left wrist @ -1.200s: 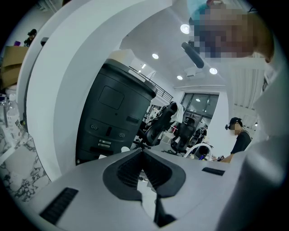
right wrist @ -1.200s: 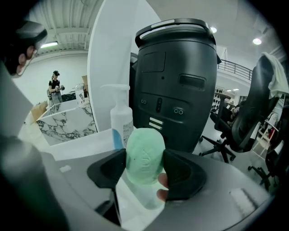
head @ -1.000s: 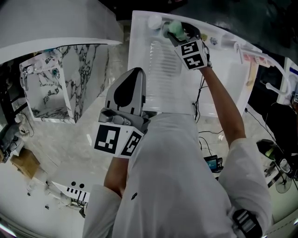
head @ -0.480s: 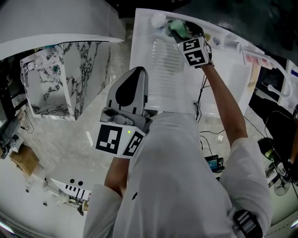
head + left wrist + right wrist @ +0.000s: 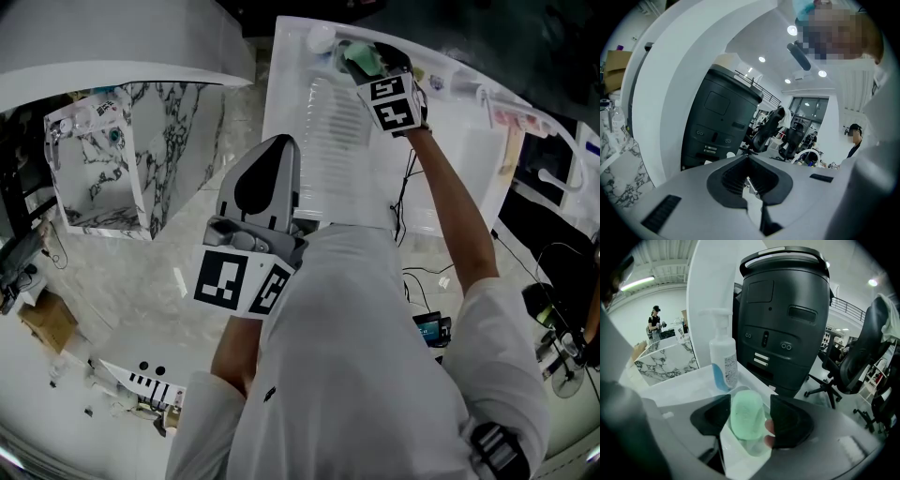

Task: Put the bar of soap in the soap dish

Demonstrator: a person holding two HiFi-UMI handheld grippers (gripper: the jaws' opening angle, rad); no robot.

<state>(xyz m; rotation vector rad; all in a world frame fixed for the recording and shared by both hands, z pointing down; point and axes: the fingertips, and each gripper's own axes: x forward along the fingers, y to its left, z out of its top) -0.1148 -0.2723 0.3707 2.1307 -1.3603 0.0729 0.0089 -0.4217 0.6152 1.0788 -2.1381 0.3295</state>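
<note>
A pale green bar of soap (image 5: 747, 416) lies in a clear soap dish (image 5: 752, 447) at the far end of a white counter (image 5: 450, 159). My right gripper (image 5: 749, 417) reaches out to it and stands open. Its pads (image 5: 787, 420) straddle the bar, with a thin gap on the right side. In the head view the soap (image 5: 363, 58) shows just beyond the right gripper (image 5: 367, 66) and its marker cube. My left gripper (image 5: 278, 142) is held close to the person's chest, pointing away. Its jaws meet at the tips in the left gripper view (image 5: 748, 159), with nothing between them.
A white pump bottle (image 5: 723, 363) stands just behind the dish, also seen from the head view (image 5: 317, 39). A ribbed draining area (image 5: 333, 117) runs down the counter. A marble-patterned box (image 5: 103, 178) sits at left. A large black bin (image 5: 785, 319) and an office chair (image 5: 862, 357) stand beyond the counter.
The right gripper and the soap have edged slightly farther toward the counter's back end. The left gripper has stayed by the chest.
</note>
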